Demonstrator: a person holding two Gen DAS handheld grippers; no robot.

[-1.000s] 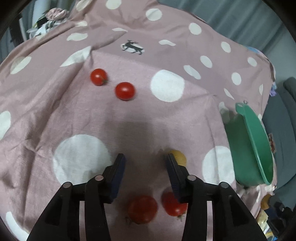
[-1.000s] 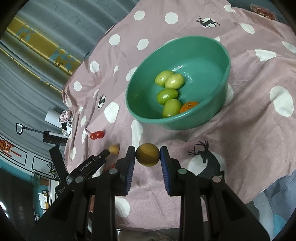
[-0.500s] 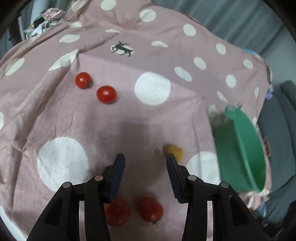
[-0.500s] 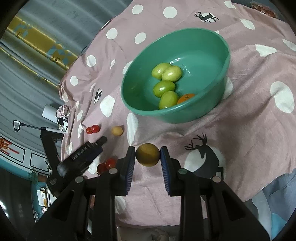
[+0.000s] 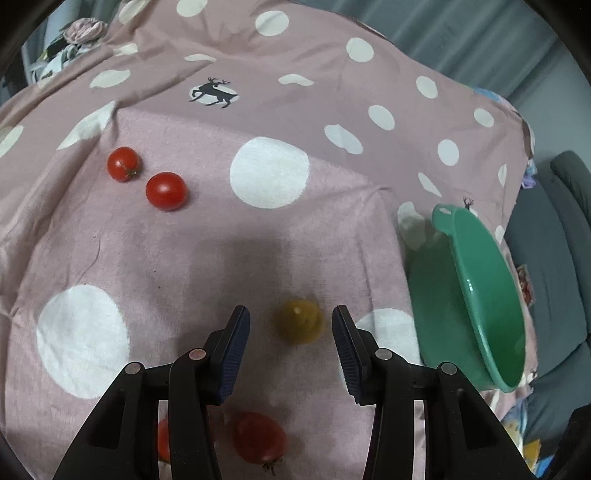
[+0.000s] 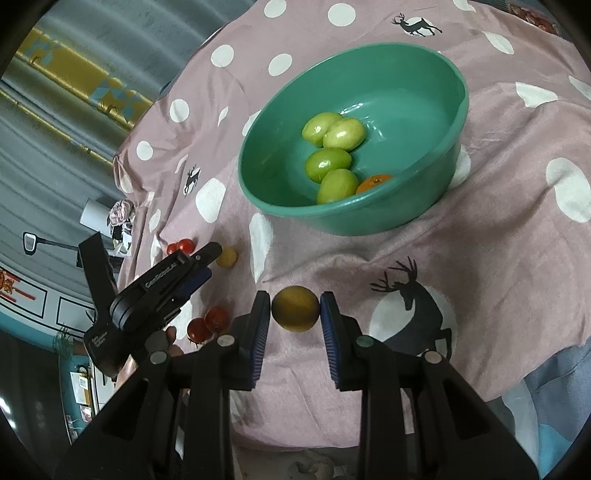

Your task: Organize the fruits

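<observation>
A mauve cloth printed with white dots and black deer is covering the whole work surface, wrinkling and draping over its edges. Behind it, grey-blue curtains are hanging in long folds, and a yellow patterned band is running across them in the right wrist view. A grey upholstered seat is standing beside the covered surface. A bundle of crumpled floral fabric is lying at the far edge. Soft light is falling from above, casting a dim shadow on the cloth. Lower left in the right wrist view, a teal wall is showing.
</observation>
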